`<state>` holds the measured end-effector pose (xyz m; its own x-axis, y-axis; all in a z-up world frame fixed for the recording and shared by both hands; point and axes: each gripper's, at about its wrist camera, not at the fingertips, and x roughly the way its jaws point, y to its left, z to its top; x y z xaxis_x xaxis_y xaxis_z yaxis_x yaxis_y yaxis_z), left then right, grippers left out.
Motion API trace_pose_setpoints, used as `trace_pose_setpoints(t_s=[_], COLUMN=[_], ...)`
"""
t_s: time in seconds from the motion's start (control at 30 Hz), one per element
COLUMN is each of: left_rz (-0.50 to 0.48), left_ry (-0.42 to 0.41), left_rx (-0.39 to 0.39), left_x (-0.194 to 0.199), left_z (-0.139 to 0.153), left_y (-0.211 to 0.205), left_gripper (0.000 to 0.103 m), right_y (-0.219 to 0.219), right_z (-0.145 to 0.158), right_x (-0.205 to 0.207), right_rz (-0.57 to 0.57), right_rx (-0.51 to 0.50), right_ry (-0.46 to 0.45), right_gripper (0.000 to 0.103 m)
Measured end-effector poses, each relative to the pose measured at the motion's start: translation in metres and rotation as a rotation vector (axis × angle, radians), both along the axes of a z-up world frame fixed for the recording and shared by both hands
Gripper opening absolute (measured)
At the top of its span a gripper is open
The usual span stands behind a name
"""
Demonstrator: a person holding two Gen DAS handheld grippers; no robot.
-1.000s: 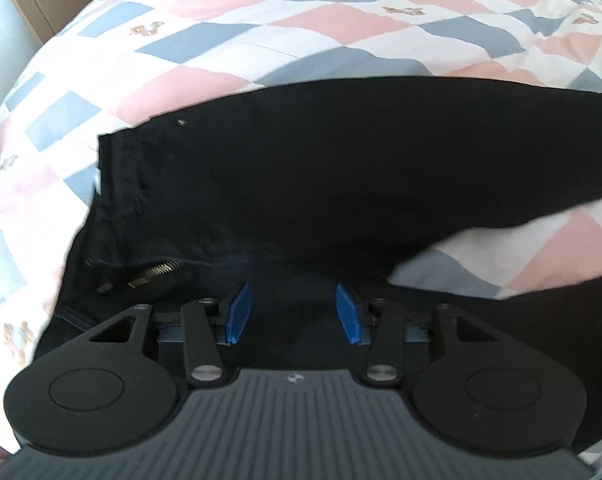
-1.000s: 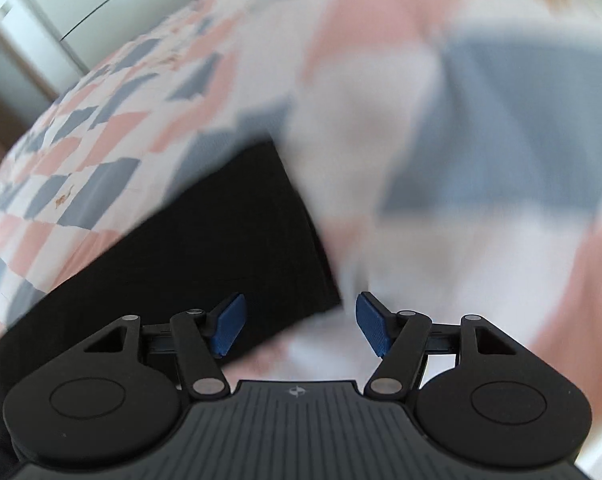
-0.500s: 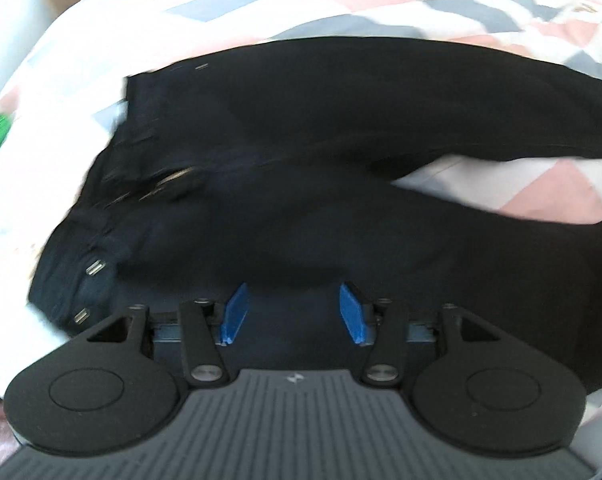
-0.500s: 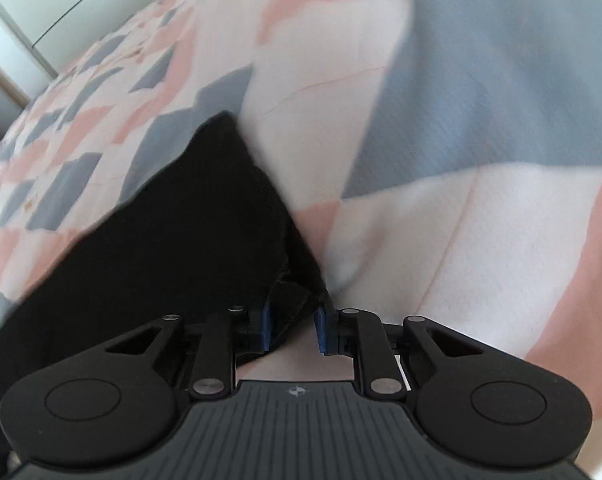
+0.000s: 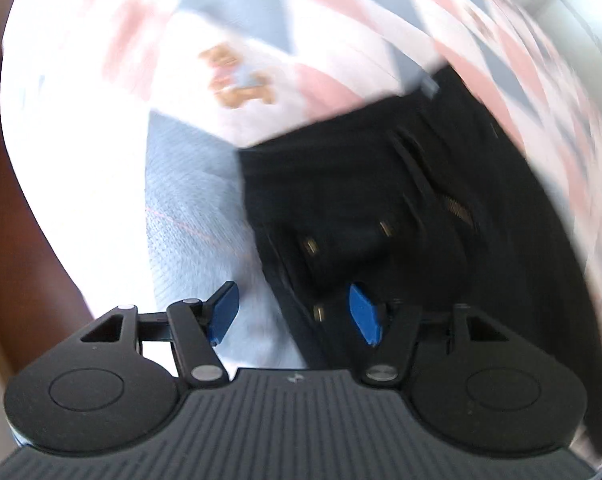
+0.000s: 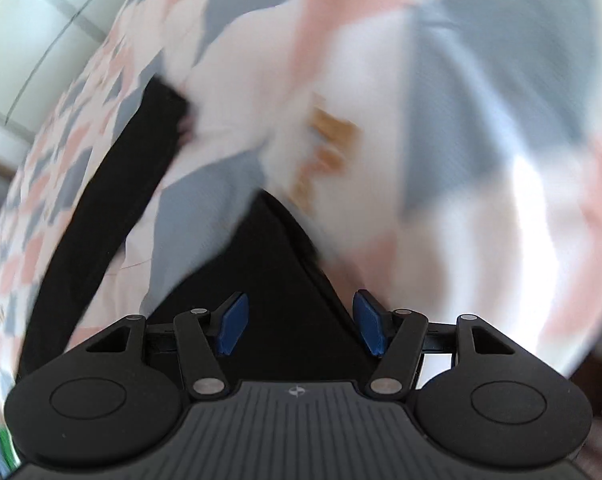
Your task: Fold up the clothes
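Blue pads of the left hand-held gripper point(image 5: 295, 316) stand spread over the waist edge of the black trousers point(image 5: 401, 200), pinching nothing. The right hand-held gripper point(image 6: 301, 322) is opening above a trouser leg. Trousers lie on the checked bed cover point(image 5: 189, 200).

bed with pink, grey and white patchwork cover point(image 5: 229, 184), black trousers point(image 5: 381, 184) spread flat on it

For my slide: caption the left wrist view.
Open left gripper over the waistband edge of black trousers on a patchwork quilt.
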<state>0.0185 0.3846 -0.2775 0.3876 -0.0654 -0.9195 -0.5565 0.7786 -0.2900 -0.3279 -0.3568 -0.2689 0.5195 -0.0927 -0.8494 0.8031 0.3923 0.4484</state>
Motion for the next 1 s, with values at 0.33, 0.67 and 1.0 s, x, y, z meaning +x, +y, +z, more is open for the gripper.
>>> trace_pose_setpoints(t_s=[0.33,0.67,1.0], left_rz=[-0.174,-0.354,-0.502], left_ry=[-0.042,-0.138,0.009], left_rx=[0.094,0.148,0.346], left_x=[0.012,0.002,-0.01], left_z=[-0.005,0.043,0.024], left_y=[-0.014,-0.017,-0.032], left_gripper=[0.036,0.01,0.031], right_y=[0.02,0.029,0.032], right_z=[-0.011,-0.009,-0.02], right_x=[-0.032,-0.01,-0.004], right_rz=[-0.199,-0.171,-0.047], right_rx=[0.106,0.032,-0.05], right_ry=[-0.092,-0.038,0.228], right_gripper=[0.061,0.009,0.016])
